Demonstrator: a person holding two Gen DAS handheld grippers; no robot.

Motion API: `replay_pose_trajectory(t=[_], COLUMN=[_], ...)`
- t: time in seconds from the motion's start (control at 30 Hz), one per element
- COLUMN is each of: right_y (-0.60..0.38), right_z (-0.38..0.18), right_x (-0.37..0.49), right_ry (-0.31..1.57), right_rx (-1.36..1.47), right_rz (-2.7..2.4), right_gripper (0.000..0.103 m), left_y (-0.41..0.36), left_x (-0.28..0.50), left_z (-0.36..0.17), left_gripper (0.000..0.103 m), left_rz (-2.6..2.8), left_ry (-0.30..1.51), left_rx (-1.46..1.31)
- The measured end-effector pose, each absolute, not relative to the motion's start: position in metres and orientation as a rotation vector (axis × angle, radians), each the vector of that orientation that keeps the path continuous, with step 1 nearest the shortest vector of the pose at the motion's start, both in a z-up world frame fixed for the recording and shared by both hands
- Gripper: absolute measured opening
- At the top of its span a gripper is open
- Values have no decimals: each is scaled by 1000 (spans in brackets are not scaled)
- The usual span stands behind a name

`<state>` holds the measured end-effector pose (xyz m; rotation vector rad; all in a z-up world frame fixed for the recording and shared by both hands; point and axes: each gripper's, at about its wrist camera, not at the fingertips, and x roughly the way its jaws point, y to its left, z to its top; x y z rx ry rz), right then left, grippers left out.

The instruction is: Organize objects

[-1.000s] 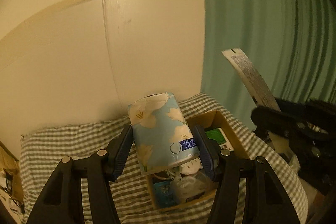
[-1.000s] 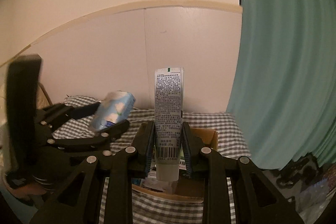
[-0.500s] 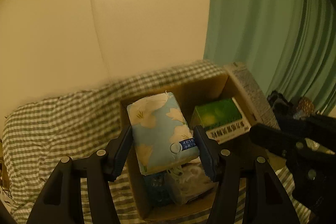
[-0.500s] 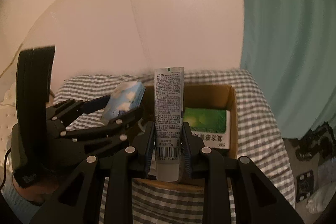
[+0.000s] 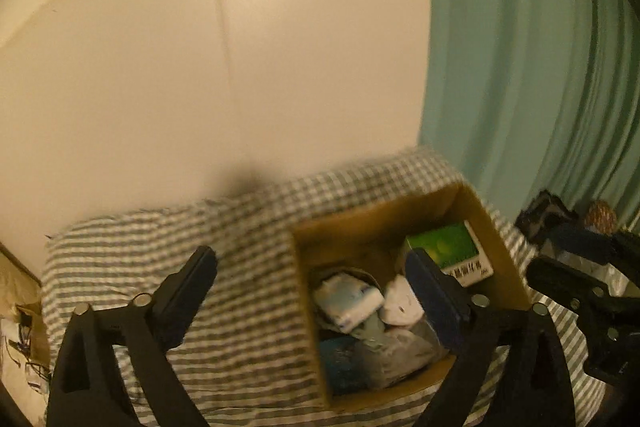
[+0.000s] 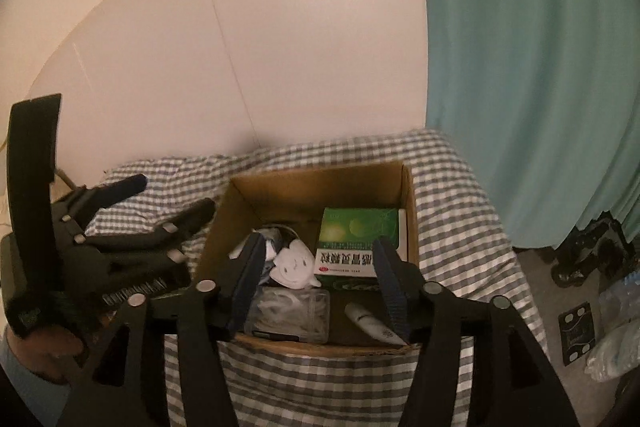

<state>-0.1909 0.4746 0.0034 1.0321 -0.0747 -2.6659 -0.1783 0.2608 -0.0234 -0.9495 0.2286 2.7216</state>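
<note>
My left gripper (image 5: 310, 277) and right gripper (image 6: 318, 261) have just been opening and stand spread, empty. Below, the box (image 6: 410, 195) holds a blue tissue pack (image 5: 348, 299), a white tube (image 6: 372, 323) and a green carton (image 6: 358, 239).

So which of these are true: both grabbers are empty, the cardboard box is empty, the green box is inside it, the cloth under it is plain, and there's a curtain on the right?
1. Both grabbers are empty. True: the left grabber and the right grabber have just been opening, with nothing between their jaws.
2. The cardboard box is empty. False: it holds several things, among them a tissue pack and a white tube.
3. The green box lies inside the cardboard box. True.
4. The cloth under the cardboard box is plain. False: it is checked.
5. A green curtain hangs on the right. True.
</note>
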Motion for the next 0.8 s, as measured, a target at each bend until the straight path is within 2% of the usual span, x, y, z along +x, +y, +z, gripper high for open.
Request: replay_pose_trajectory(t=[0.17,0.3,0.37,0.47,0.57,0.8], right_y=[465,459,455,448,443,426], right_z=[52,87,107,122,119,72], right_x=[-153,-115,-94,-66,-47,-47], right_ry=[8,55,71,113,140,148], right_rx=[909,778,729,637,585,591], right_rz=[-2732,-2823,-2843,-2884,-2907,-2887], right_gripper=[70,74,83,91,102,103], left_y=[224,204,193,177,162,146], left_x=[-150,-121,-102,-74,-52,-35], left_z=[26,53,65,69,59,15], left_gripper=[103,103,103,103,103,103], left_rz=[2793,2836,2865,2906,2943,3026], left_ry=[154,141,138,122,89,22], left_rx=[-811,-718,-660,-601,-585,-617])
